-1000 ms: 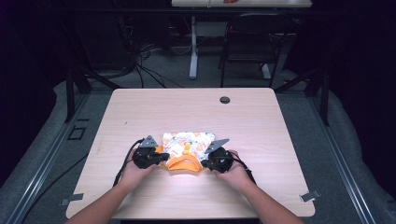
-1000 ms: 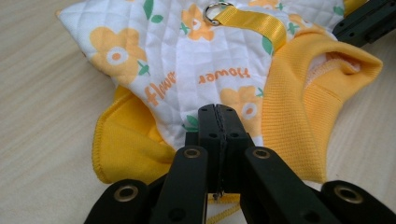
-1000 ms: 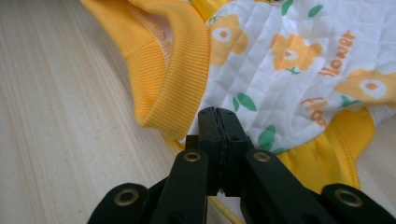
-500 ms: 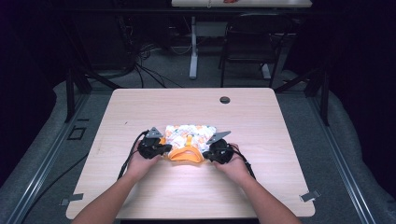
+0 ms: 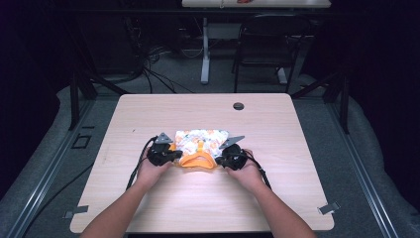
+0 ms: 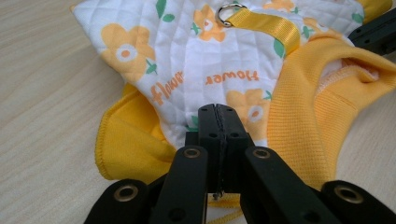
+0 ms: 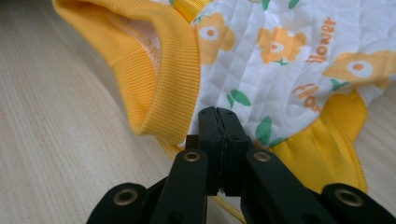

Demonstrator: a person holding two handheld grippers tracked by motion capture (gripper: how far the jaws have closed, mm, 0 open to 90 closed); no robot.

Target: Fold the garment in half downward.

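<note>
A small quilted garment [image 5: 200, 140], white with orange flowers and yellow ribbed trim, lies on the wooden table [image 5: 277, 129] in front of the person. My left gripper [image 5: 169, 154] grips its left edge, jaws pressed together on the cloth [image 6: 210, 60]. A yellow strap [image 6: 268, 25] with a metal ring [image 6: 229, 10] crosses the garment's top. My right gripper [image 5: 224, 158] is shut on the right edge, beside the ribbed yellow opening [image 7: 163, 60]. In each gripper view the jaw tips [image 6: 218, 112] [image 7: 218, 114] meet with yellow hem under them.
A dark round grommet [image 5: 238, 106] sits in the tabletop behind the garment. Beyond the table stand a black chair [image 5: 267, 47] and a white table leg [image 5: 204, 54], with cables on the floor. Bare wood lies on all sides of the garment.
Both hands and the garment have shifted a little away from the person, toward the table's middle. Both grippers have stayed shut on the cloth.
</note>
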